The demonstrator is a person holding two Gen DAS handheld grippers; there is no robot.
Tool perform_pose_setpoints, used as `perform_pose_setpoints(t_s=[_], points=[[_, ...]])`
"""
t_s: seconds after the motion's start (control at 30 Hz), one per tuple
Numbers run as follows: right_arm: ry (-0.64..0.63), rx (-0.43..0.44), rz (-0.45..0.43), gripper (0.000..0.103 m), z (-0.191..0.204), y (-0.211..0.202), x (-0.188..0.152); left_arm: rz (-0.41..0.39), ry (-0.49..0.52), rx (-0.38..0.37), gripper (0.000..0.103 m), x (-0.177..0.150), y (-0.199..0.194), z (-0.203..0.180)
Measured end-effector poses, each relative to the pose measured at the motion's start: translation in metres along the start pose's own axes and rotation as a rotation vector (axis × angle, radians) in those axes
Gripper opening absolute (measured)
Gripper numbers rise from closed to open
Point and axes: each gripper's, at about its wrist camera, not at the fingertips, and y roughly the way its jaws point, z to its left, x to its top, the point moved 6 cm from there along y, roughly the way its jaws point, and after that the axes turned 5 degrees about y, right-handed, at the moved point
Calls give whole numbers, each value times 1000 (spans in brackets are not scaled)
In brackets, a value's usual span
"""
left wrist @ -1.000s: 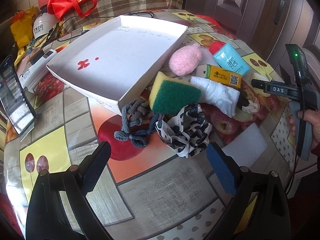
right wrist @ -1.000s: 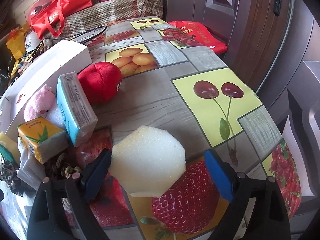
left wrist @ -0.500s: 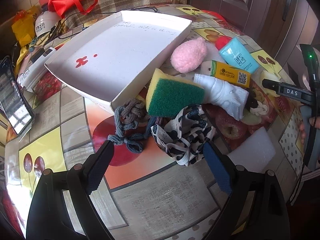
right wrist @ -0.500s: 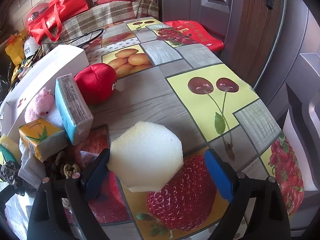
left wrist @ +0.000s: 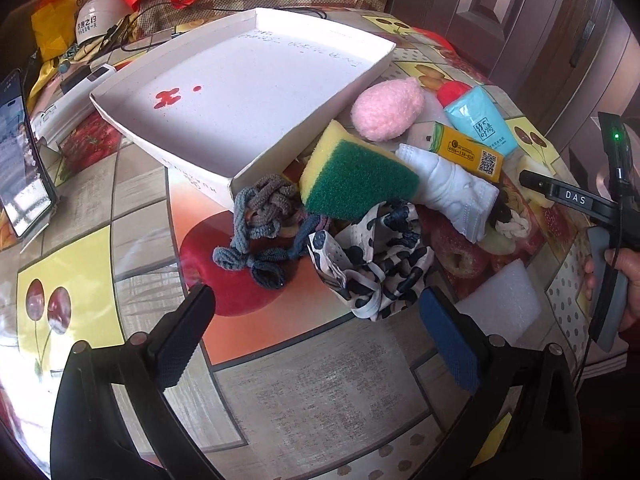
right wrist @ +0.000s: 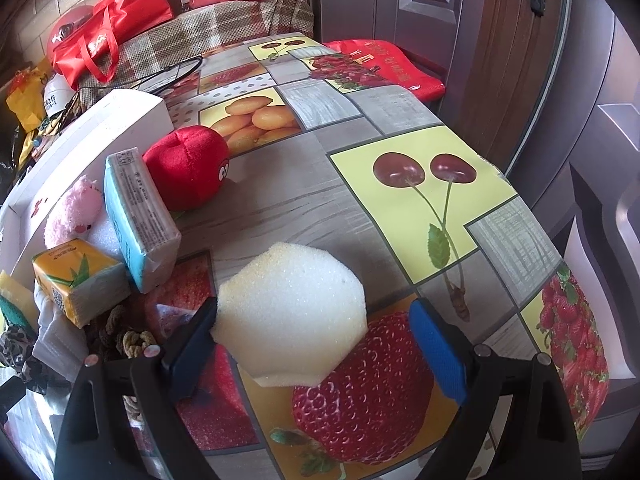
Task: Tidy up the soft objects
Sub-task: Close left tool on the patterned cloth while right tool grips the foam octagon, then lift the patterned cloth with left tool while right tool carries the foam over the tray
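Hovering over a fruit-print table (left wrist: pixel 312 380), we hold both grippers with fingers spread wide above a heap of soft things.

From the left: a phone (left wrist: pixel 20 152) stands propped at the table's edge, then a shallow white box (left wrist: pixel 248 92), and against its near wall lie a grey knotted rope (left wrist: pixel 260 220), a yellow-green sponge (left wrist: pixel 352 176) and a black-and-white spotted cloth (left wrist: pixel 380 264), which sits between the fingers of our left gripper (left wrist: pixel 316 332), untouched. Further right come a pink plush (left wrist: pixel 388 114), a white mask (left wrist: pixel 452 188), a yellow tissue pack (left wrist: pixel 468 152) and a blue tissue pack (left wrist: pixel 480 124). Our right gripper (right wrist: pixel 314 344) brackets a white foam piece (right wrist: pixel 292 312); its left finger (right wrist: pixel 192 344) looks to touch the foam, the other stands clear. A red plush (right wrist: pixel 188 166) rests beyond.
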Motion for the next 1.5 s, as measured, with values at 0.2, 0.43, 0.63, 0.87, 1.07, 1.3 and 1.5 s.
perform_pose_setpoints(t_s=[0.2,0.43,0.63,0.87,1.07,1.3,1.5], points=[[-3,-2,-3,94,0,2,1,-6,8,-17,103,2,-1,-8],[-43,-12,-6,91,2,6,0,64,45,35,101,4,23,-16],[-88,12,-33,60,6,-1,1,23,24,-20,37,3,18,-8],[-35,18,-111,59,-5,-26,12,-58,5,-52,36,0,-8,0],[-36,69,-202,59,4,-63,27,-124,22,-11,36,7,-35,3],[-27,157,-353,59,27,-122,69,-224,13,70,37,49,-84,34],[-53,266,-578,59,40,-227,159,-378,54,164,37,129,-176,81]])
